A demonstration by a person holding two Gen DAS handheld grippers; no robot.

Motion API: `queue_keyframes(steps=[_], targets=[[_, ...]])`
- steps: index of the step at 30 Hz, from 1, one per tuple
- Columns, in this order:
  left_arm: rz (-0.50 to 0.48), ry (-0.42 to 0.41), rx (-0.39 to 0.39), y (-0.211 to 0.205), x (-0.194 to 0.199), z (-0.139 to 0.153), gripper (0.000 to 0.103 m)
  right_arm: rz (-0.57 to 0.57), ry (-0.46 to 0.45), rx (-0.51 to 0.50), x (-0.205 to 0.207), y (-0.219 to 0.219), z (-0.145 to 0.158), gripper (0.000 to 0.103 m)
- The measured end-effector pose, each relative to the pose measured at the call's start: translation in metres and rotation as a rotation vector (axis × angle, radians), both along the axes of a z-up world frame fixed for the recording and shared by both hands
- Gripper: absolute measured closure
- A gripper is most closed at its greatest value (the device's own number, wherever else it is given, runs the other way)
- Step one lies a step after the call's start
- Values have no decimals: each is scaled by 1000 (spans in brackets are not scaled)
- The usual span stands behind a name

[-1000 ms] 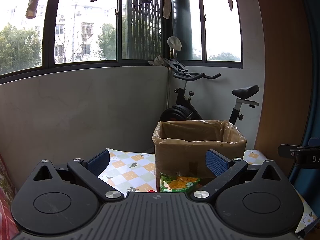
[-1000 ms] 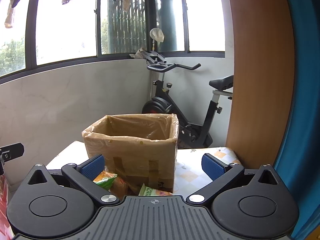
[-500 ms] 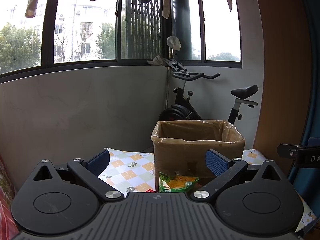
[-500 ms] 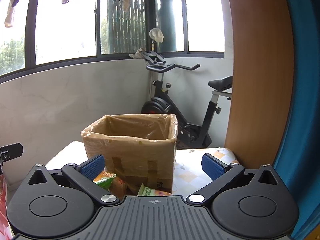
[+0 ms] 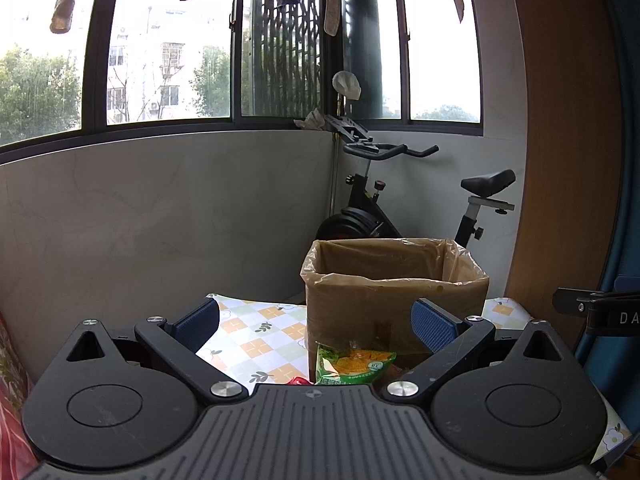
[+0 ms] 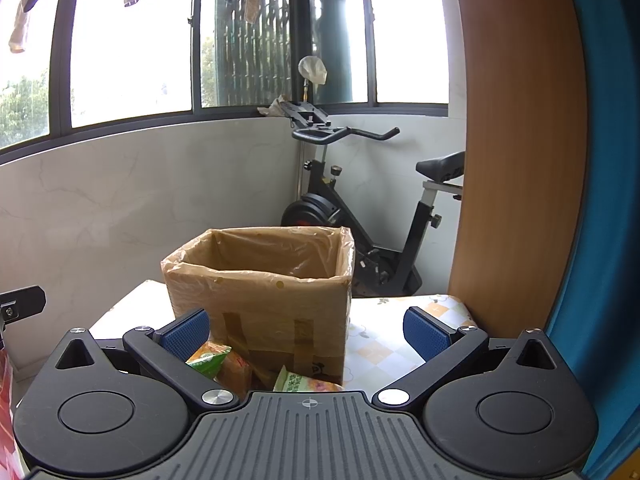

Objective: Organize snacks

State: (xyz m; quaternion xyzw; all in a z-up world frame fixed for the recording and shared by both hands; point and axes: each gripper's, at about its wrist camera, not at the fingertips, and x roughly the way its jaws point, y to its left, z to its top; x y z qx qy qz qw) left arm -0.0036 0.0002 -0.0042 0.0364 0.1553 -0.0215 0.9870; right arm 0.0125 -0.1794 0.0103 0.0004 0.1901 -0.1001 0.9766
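Both hand-held grippers, left [image 5: 316, 320] and right [image 6: 306, 330], we held released and empty above the desk [image 5: 256, 340]. Snack packets [image 5: 352, 368] lay against the lined cardboard box [image 6: 260, 280]. We judged sorting barely begun; next came lowering onto a packet.

lined cardboard box [image 6: 260, 300], snack packets [image 6: 218, 364] at its base, right tool [image 6: 308, 330] spread wide

Cardboard box [image 6: 276, 312] matt, lined with crinkly clear plastic; snack packet [image 5: 352, 367] glossy foil; tablecloth [image 5: 256, 336] smooth.
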Motion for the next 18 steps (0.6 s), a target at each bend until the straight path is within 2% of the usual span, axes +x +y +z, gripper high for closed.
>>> queue_keyframes(steps=[18], targets=[[0,2,-3,0,0,0,0,-2,1,-4,-1,-1,-1,0]])
